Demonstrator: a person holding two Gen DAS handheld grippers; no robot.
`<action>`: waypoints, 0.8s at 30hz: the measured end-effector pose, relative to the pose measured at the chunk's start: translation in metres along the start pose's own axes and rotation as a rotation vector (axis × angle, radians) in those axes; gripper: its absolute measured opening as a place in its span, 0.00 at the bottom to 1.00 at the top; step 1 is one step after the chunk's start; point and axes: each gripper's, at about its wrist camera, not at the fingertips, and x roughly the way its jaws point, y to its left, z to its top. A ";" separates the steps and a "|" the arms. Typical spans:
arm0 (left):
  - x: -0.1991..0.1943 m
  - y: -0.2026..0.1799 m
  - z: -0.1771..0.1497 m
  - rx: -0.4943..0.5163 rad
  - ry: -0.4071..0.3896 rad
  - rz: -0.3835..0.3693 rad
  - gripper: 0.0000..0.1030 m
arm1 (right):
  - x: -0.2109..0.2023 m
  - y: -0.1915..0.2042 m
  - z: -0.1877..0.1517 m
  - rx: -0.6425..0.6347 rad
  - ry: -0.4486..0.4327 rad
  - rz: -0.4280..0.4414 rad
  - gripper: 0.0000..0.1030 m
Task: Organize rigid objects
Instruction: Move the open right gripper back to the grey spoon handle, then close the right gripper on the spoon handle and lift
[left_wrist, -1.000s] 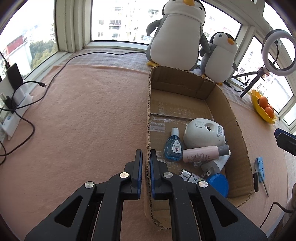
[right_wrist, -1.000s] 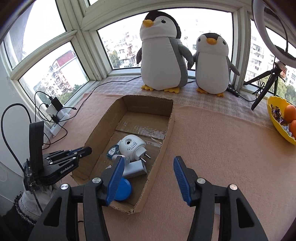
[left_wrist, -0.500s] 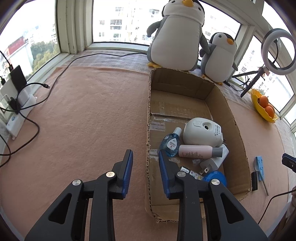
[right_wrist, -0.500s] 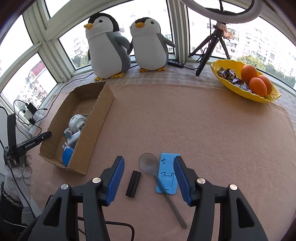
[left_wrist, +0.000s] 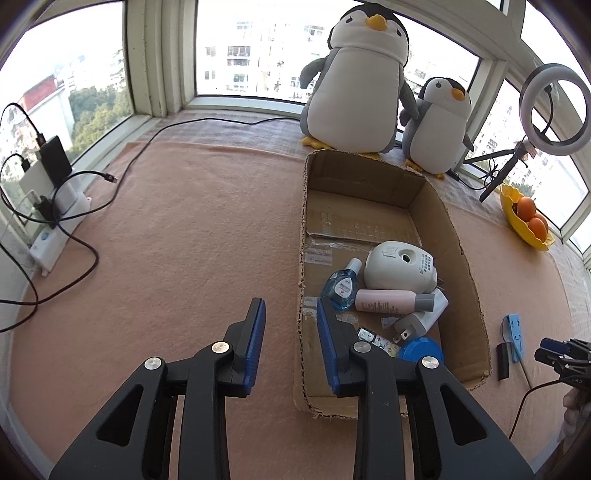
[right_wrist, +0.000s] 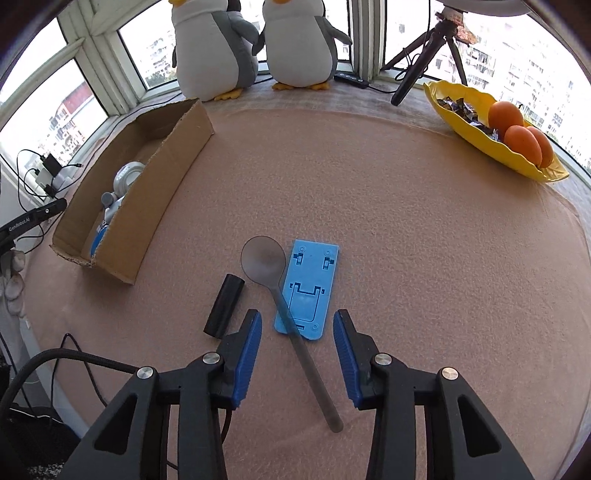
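The black left gripper reads "GenRobot.AI"; its jaws stand apart, empty, beside the open brown cardboard box. The right gripper has its jaws closing, pads clear of the grey translucent plastic spoon lying across the flat blue plastic stand on the counter.

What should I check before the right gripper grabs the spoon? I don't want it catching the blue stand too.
1. Spoon handle between the right gripper pads: ok, jaws closing, not touching yet.
2. Spoon free of the stand: not ok, handle lies over its edge.
3. Black tube outside the jaws: ok.
4. Room in the box: ok, far half bare.
5. Left gripper empty: ok, open over the box's wall.
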 end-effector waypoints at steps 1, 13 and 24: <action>-0.001 0.000 -0.001 -0.001 -0.001 0.000 0.26 | 0.002 0.002 -0.002 -0.011 0.009 -0.001 0.31; -0.011 0.004 -0.004 -0.018 -0.013 0.004 0.26 | 0.026 0.009 -0.014 -0.104 0.090 -0.015 0.22; -0.012 0.003 -0.007 -0.017 -0.005 -0.009 0.26 | 0.033 0.007 -0.017 -0.091 0.123 -0.013 0.18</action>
